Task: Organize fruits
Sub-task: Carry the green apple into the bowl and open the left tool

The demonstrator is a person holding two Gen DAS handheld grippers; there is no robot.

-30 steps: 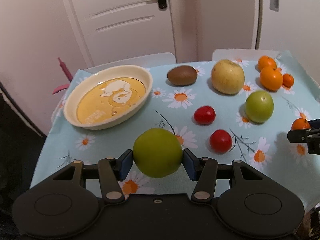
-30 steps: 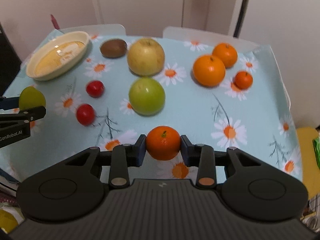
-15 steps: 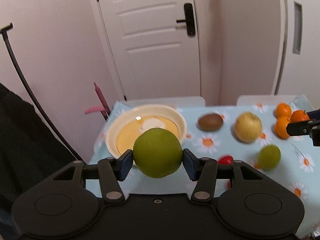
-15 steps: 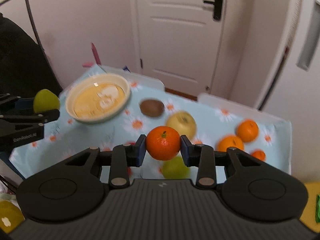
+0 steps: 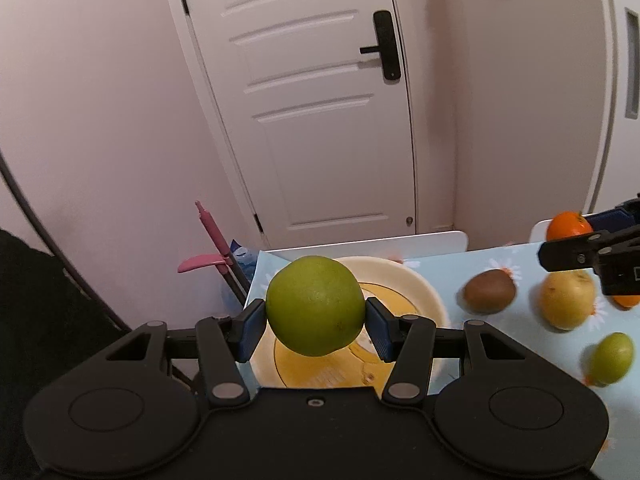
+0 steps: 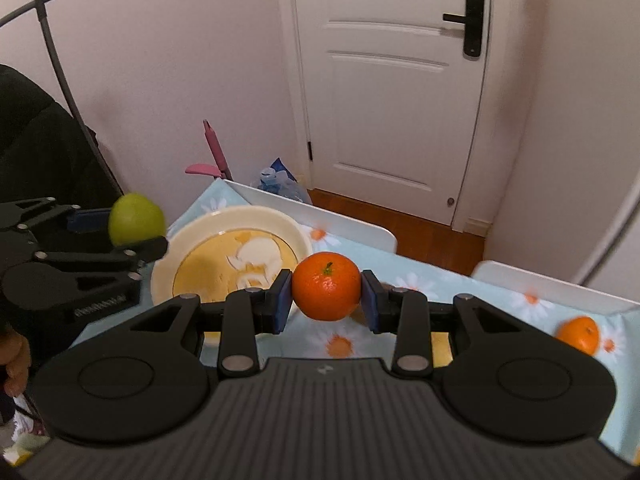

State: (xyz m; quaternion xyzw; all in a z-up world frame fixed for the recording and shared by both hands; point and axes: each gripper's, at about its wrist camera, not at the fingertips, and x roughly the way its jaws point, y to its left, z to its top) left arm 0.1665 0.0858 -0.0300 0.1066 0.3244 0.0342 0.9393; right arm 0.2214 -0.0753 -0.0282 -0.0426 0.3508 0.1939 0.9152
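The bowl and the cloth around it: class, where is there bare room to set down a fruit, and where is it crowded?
The bowl holds no fruit; its whole yellow floor is free. Bare cloth lies between the bowl's rim and the kiwi. It gets crowded to the right, where the kiwi, yellow apple and small green fruit sit close together.

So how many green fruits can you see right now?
2. One round green fruit is clamped in the left hand-held gripper above the cream dish. A smaller, blurry green fruit lies on the daisy-print tablecloth. The grippers could hide more.
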